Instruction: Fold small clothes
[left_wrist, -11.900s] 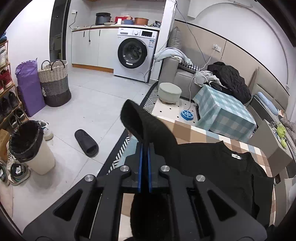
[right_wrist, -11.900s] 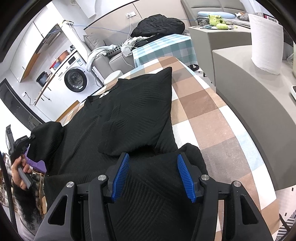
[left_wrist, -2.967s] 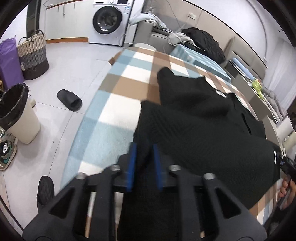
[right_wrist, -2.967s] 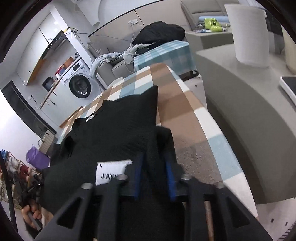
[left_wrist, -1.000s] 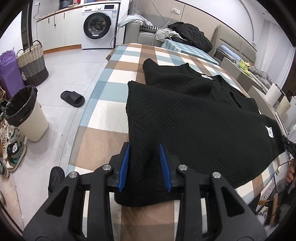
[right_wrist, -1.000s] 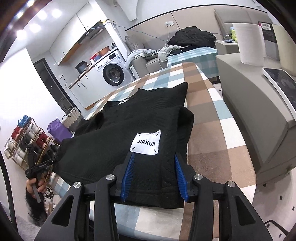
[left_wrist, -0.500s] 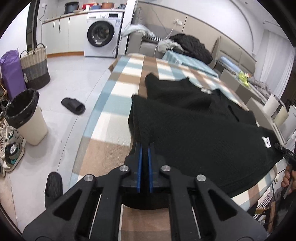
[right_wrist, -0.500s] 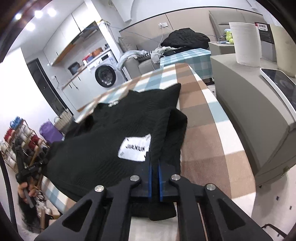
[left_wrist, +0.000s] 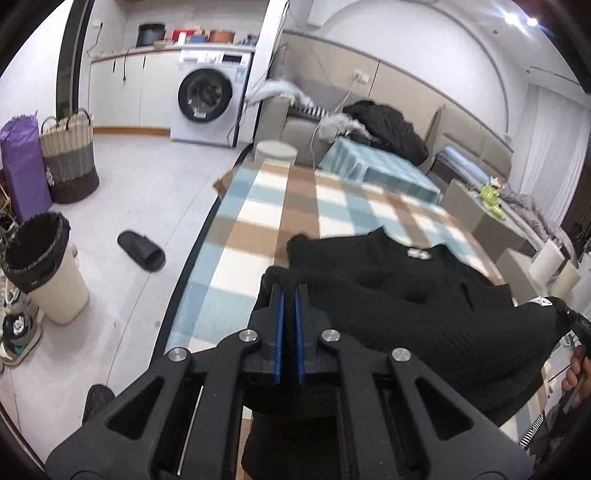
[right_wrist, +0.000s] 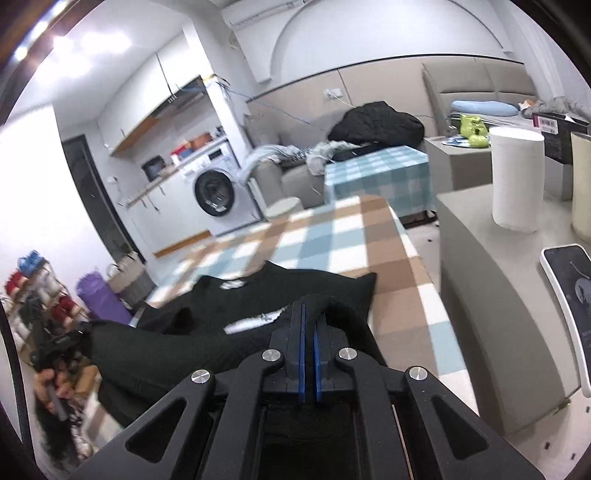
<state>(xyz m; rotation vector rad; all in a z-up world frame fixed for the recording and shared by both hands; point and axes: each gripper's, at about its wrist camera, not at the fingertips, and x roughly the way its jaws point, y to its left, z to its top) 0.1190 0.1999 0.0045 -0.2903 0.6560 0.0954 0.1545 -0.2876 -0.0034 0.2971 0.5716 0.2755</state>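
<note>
A black knit sweater lies partly on the checked table with its near part lifted. My left gripper is shut on the sweater's near left corner and holds it above the table. My right gripper is shut on the sweater's near right corner, also raised. A white label shows on the lifted fabric, and the neck tag faces the far side. The cloth hangs stretched between both grippers. The right gripper shows in the left wrist view.
The checked table stretches ahead. A grey counter with a paper roll and a tablet stands on the right. On the floor at left are a bin, a slipper and a basket.
Both grippers have closed on the sweater's near corners, lifted them off the table and carried them forward. The near half now hangs between them.
</note>
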